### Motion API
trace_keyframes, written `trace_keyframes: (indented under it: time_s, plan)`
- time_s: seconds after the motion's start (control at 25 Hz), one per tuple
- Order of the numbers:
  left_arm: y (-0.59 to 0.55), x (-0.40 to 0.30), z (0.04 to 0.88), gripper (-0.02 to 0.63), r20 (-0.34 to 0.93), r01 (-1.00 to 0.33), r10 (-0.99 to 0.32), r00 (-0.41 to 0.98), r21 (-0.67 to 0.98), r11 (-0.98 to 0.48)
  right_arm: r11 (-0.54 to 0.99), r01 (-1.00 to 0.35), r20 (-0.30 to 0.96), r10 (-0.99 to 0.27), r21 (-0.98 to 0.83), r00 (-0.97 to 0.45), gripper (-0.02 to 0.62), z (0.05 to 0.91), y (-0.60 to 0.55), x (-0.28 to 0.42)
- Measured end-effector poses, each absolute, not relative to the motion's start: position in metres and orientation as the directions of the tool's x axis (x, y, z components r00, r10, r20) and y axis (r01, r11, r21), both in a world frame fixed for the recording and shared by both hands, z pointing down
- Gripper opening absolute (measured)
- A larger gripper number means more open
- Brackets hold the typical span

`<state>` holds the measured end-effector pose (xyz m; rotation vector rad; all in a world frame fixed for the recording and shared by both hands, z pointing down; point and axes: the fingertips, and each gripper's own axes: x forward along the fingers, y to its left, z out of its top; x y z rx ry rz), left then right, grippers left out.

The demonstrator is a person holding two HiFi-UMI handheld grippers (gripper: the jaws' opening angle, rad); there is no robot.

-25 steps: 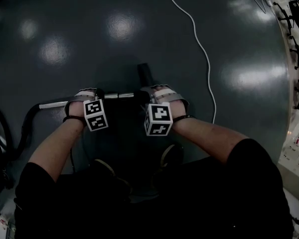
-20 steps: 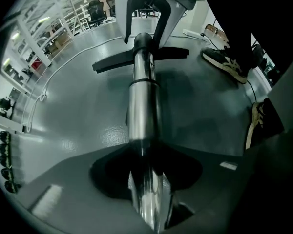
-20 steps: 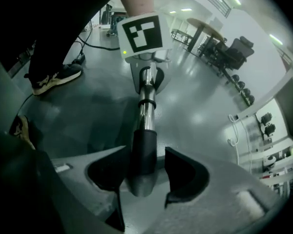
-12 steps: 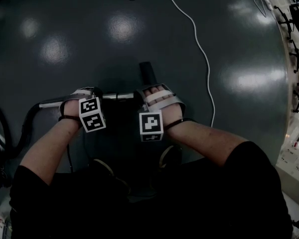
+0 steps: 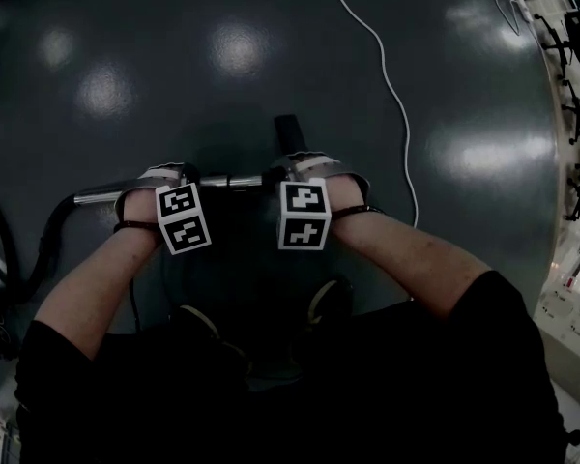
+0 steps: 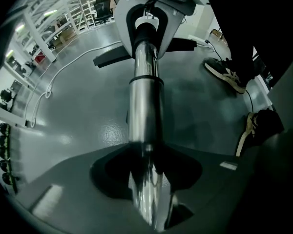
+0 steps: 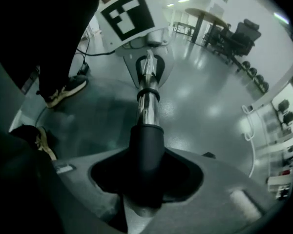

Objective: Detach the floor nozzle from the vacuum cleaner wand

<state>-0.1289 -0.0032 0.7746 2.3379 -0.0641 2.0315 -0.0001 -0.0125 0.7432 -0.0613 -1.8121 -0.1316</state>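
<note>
Floor nozzle (image 5: 288,131), a black plastic bar-shaped head, sits crosswise at the end of the long chrome metal wand (image 5: 101,197), just past the person's right hand and over the glossy dark grey floor (image 5: 174,85). Both tools point down at the wand. The left gripper (image 6: 147,189) is clamped on the bare chrome tube. The right gripper (image 7: 145,184) has just been closing. Between its jaws sits the black plastic collar (image 7: 146,145) where the nozzle's neck meets the tube. The pads look to be pressing on it, though the dark picture leaves that a little uncertain.

Trouble from here would most likely come from the pull itself. If the joint is latched or merely tight, a straight tug could make the smooth chrome slide through the left pads rather than free the floor nozzle. If the right jaws squeeze the collar over the tube inside it, they may pinch the joint tighter. Should it let go all at once, the hands would fly apart. The head could then swing towards the dark shoes (image 6: 224,72) or snag the thin white cable (image 5: 391,95) lying on the floor nearby.
</note>
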Motion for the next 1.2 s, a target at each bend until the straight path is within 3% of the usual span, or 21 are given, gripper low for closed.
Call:
trace_keyframes:
  time_s: [0.4,0.6,0.72,0.88,1.2]
  plan:
    - [-0.005,-0.129,0.77,0.16,0.991,-0.066,-0.004,0.134,0.005,-0.998,0.933,0.028,0.911,0.357,-0.36,-0.205,0.155,0.729,-0.005,0.003]
    - [-0.002,-0.127,0.768,0.16,0.991,-0.055,-0.007,0.136,0.001,-0.998,0.746,-0.071,0.736,0.629,-0.662,-0.249,0.156,0.721,0.009,0.003]
    - [0.0,-0.125,0.768,0.16,0.99,-0.05,-0.002,0.142,0.006,-0.999,0.658,-0.098,0.655,0.702,-0.747,-0.28,0.158,0.716,0.014,0.004]
    - [0.003,-0.124,0.768,0.161,0.987,-0.038,0.016,0.162,0.022,-0.999,0.763,-0.087,0.757,0.609,-0.641,-0.236,0.155,0.719,0.014,0.005]
    - [0.0,-0.126,0.759,0.16,0.984,-0.044,0.022,0.176,0.031,-0.999,0.985,-0.011,0.963,0.169,-0.175,-0.21,0.137,0.722,-0.002,-0.003]
